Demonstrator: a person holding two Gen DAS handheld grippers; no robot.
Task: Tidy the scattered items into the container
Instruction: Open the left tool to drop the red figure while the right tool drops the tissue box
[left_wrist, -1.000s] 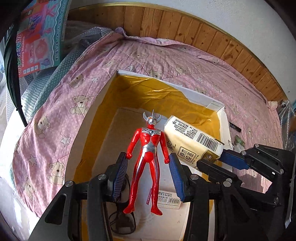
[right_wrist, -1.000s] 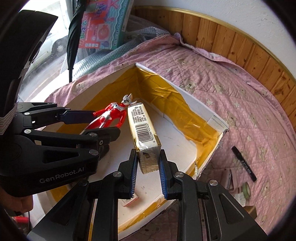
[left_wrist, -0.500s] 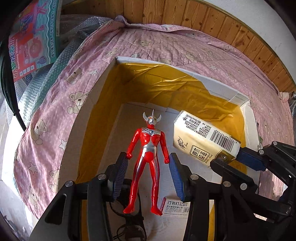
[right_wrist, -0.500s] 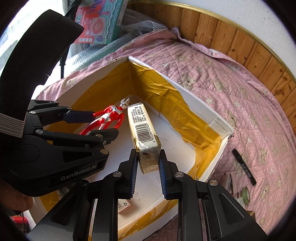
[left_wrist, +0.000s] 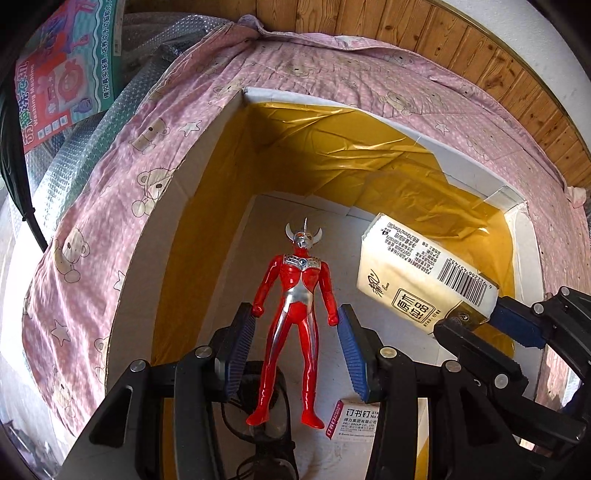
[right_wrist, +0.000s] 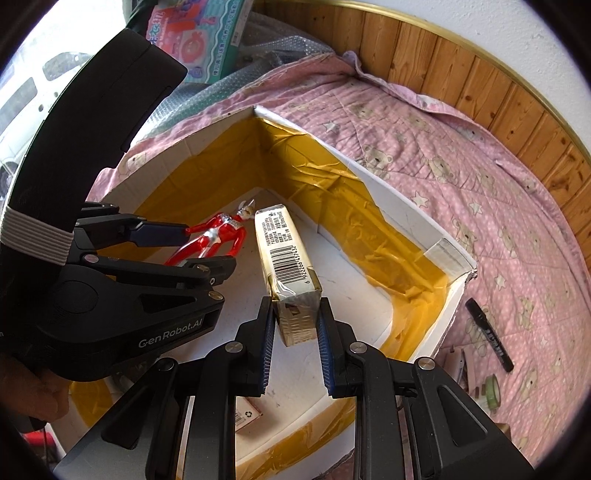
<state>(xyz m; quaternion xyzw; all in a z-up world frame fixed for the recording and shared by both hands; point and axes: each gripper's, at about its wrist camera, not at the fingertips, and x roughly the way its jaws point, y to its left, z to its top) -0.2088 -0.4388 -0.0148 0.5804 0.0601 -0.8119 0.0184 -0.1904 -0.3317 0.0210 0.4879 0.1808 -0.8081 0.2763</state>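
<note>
Midway through, by the look of things. Left tongs (left_wrist: 295, 354) spread wide either side of a red toy figure (left_wrist: 295, 325), pads apparently clear of it; figure lying down in the white box (right_wrist: 402, 206) with the gold lining. Right tongs (right_wrist: 294, 343) pinched on the end of a cream tissue pack (right_wrist: 284, 251), held low over the box floor, seemingly not yet set down. Already inside: a small staple box (left_wrist: 354, 421) and something dark with a cord (hard to make out). Still out on the pink bedspread (right_wrist: 461, 155), just beside the box: a black marker (right_wrist: 489, 338), a roll of green tape (right_wrist: 491, 391), and a few small bits too cramped to identify. Next, probably, release the pack and go back for those.
</note>
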